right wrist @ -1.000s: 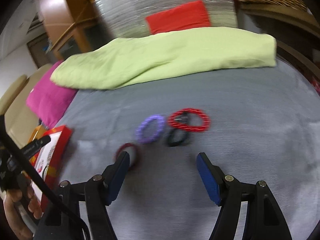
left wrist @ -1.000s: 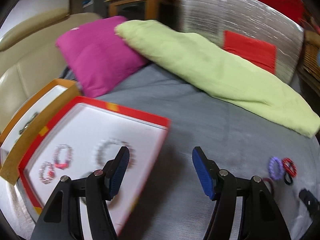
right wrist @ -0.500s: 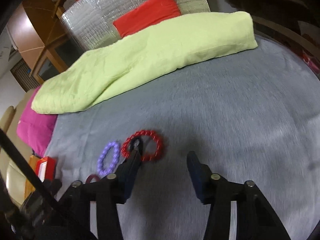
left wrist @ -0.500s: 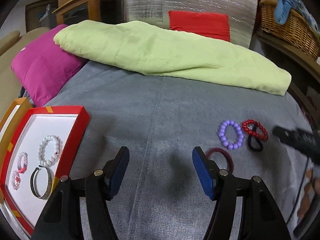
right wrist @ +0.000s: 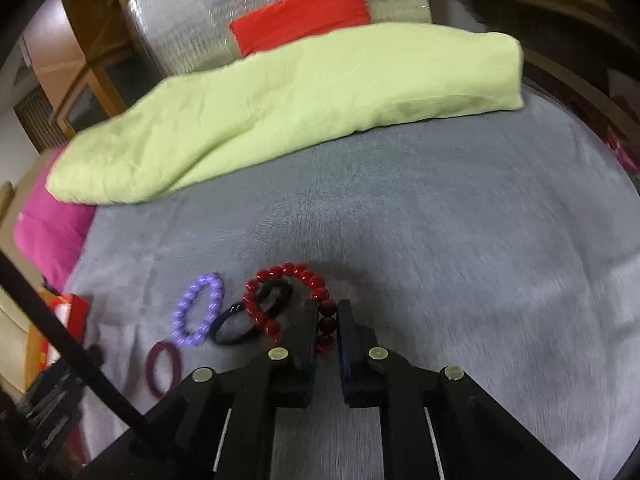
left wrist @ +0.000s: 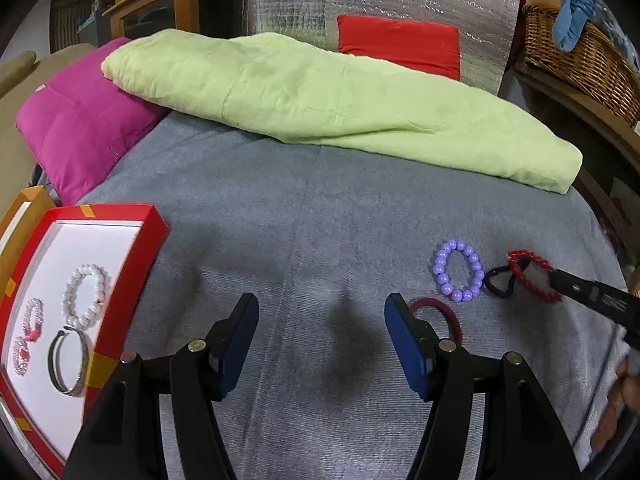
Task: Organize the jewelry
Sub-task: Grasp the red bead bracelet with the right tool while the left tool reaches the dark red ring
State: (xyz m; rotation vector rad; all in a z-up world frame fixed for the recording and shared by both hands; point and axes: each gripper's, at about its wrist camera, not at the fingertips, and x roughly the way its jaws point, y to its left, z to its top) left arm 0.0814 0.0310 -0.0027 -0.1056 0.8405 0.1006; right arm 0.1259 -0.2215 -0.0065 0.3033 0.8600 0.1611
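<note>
Right wrist view: right gripper (right wrist: 325,322) angles down, jaws closing on red bead bracelet (right wrist: 294,296); left gripper (left wrist: 320,336) spread, empty.

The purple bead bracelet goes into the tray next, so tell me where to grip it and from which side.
Grip the purple bracelet across its bead strand on the left arc, coming from above with one finger inside the loop. It lies flat on the grey cover; its right arc sits close beside the black hair tie, while the left side is bare cloth, nearest the open left gripper.
</note>
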